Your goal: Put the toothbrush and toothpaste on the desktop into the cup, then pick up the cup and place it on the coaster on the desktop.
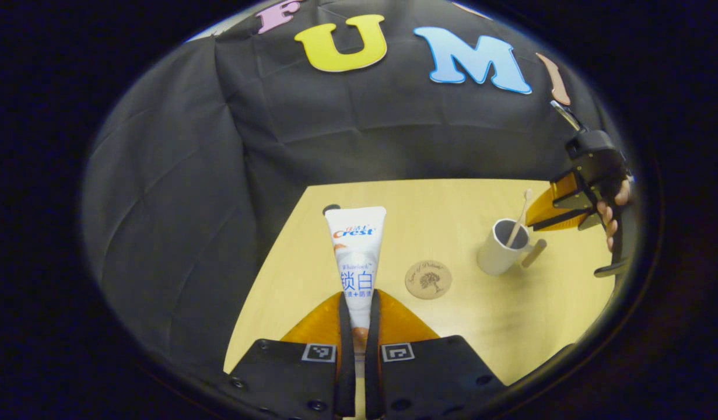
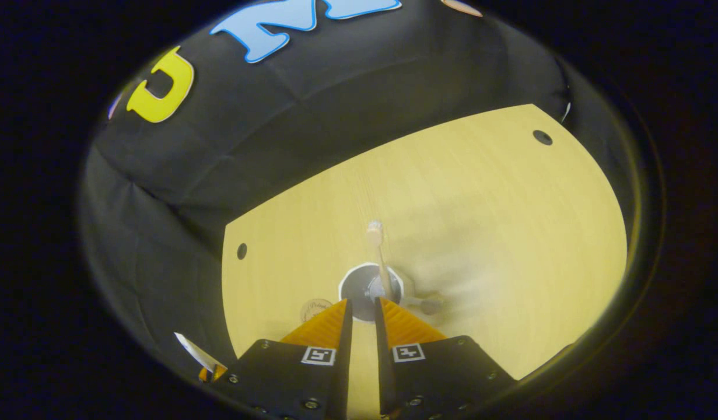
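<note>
While my left tongs (image 1: pixel 359 326) clenched the toothpaste (image 1: pixel 356 256) between both fingers, the tube stood up over the table (image 1: pixel 452 204). Beyond it lay the coaster (image 1: pixel 428 279), bare, and farther right the cup (image 1: pixel 501 248) with the toothbrush (image 1: pixel 519 219) leaning inside. My right tongs (image 2: pixel 363 309) hung just above that cup (image 2: pixel 361 286), fingers slightly apart, gripping nothing, the toothbrush (image 2: pixel 377 251) sticking up past them.
</note>
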### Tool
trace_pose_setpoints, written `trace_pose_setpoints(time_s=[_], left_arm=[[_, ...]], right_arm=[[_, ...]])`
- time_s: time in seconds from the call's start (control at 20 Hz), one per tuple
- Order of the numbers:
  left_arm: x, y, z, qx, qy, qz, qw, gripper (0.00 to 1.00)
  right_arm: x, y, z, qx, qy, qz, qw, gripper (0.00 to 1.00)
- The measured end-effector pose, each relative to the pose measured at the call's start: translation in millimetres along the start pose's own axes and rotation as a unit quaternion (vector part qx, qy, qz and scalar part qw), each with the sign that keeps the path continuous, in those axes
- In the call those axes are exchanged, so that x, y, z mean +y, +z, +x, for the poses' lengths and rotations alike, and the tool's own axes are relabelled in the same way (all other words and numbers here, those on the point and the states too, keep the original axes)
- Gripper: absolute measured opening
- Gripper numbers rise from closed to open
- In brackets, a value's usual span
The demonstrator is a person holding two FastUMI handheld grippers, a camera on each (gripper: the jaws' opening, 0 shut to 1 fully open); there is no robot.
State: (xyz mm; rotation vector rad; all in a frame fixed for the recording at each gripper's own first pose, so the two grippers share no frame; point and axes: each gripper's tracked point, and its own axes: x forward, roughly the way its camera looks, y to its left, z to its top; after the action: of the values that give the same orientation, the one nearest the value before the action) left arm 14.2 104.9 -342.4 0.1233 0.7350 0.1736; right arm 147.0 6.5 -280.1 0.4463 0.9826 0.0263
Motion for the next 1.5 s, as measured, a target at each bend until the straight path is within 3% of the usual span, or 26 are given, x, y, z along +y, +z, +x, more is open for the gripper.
trace_pose_setpoints(time_s=[0.25,0.55,0.9,1.3,1.5], left_arm=[[-43,47,13,-0.048,-0.030,0.035,0.998,0.14],[-123,99,41,-0.098,-0.096,0.062,0.989,0.14],[-226,124,69,-0.124,-0.150,0.087,0.977,0.14],[-271,108,110,-0.105,-0.141,0.045,0.983,0.14],[-277,94,118,-0.102,-0.119,0.043,0.987,0.14]], right_arm=[[-31,-17,-20,-0.001,-0.009,0.017,1.000,0.21],[-86,-55,-42,0.013,-0.030,0.049,0.998,0.21],[-158,-62,-78,-0.002,-0.069,0.092,0.993,0.21],[-220,-80,-103,0.007,-0.105,0.123,0.987,0.21],[-231,-89,-101,0.021,-0.109,0.133,0.985,0.21]])
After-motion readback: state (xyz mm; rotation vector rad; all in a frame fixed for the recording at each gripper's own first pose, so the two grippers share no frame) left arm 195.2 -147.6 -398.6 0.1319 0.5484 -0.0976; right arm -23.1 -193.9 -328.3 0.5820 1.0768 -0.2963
